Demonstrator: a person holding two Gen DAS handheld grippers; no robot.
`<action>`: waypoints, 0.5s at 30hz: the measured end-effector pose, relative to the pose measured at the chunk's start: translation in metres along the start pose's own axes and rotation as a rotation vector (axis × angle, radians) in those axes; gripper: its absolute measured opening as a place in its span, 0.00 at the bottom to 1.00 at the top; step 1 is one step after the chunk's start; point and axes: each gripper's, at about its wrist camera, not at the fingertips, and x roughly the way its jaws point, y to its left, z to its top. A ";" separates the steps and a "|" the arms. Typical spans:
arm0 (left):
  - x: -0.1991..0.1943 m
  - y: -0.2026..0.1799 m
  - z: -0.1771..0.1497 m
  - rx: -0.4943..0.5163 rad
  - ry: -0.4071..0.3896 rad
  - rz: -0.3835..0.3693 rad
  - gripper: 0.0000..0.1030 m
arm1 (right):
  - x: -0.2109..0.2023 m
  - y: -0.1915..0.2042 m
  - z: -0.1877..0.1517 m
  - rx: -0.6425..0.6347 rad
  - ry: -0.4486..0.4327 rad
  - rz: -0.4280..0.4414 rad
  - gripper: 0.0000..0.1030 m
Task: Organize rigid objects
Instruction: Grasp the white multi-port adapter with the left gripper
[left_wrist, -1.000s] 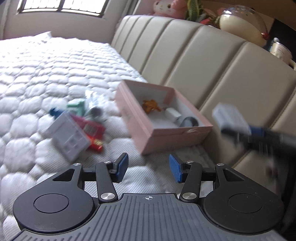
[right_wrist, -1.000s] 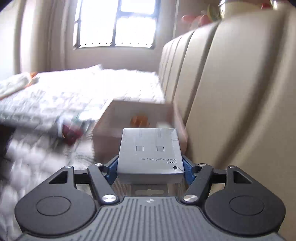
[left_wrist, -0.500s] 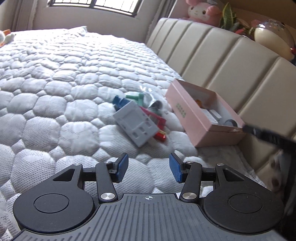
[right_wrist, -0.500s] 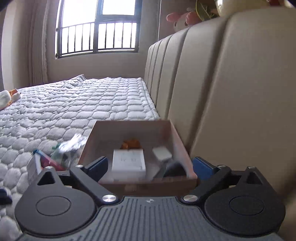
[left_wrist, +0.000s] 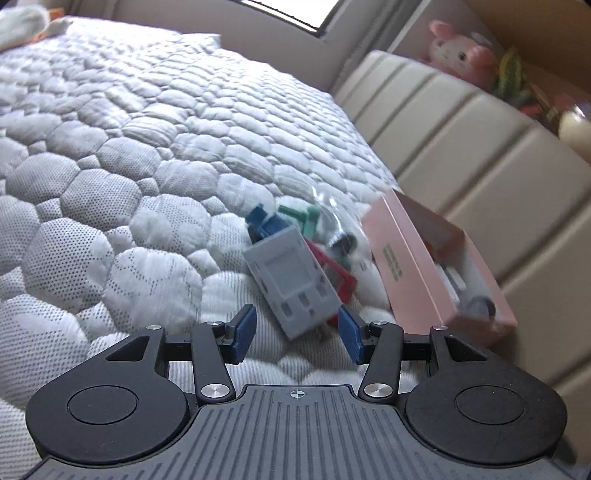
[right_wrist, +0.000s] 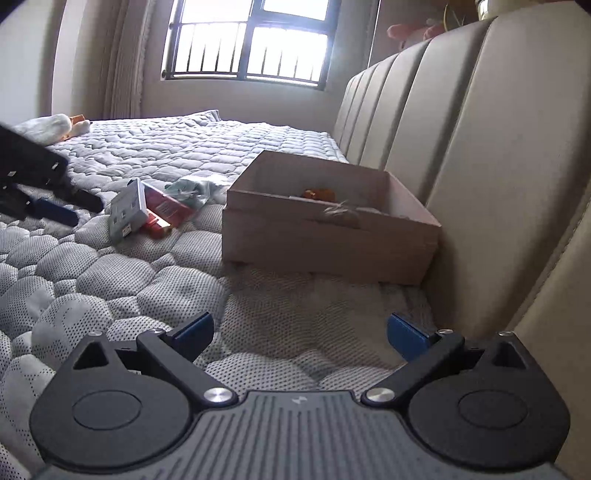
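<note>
Left wrist view: the left gripper (left_wrist: 296, 332) hangs with its jaws apart and empty, just short of the grey box (left_wrist: 291, 277) lying on the quilted bed (left_wrist: 110, 177) at 12 o'clock. At 2 o'clock sits the pink box (left_wrist: 410, 258) against the headboard (left_wrist: 480, 147). Right wrist view: the right gripper (right_wrist: 299, 332) is spread wide, holding nothing, with the pink box (right_wrist: 325, 243) at 12 o'clock and the grey box (right_wrist: 127, 214) at 10 o'clock.

bed (left_wrist: 110, 155) is white-grey with a quilted hexagon pattern and tiny dots. box (left_wrist: 410, 254) at 3 o'clock is pale pink. the flat pack (left_wrist: 291, 280) is grey with darker squares, red one (left_wrist: 332, 266) under it, blue (left_wrist: 266, 221) and teal (left_wrist: 306, 216) bits at 12. headboard (right_wrist: 480, 129) is beige, ribbed. tool pads (left_wrist: 244, 328) blue, rest black.
</note>
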 end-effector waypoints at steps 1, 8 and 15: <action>0.003 0.001 0.005 -0.033 -0.009 -0.001 0.51 | 0.004 0.002 -0.001 -0.003 0.007 -0.001 0.97; 0.025 -0.019 0.014 -0.023 -0.062 0.136 0.51 | 0.010 0.001 -0.005 0.008 0.026 0.032 0.97; 0.042 -0.022 0.004 -0.048 -0.053 0.150 0.58 | 0.012 -0.007 -0.008 0.062 0.038 0.052 0.97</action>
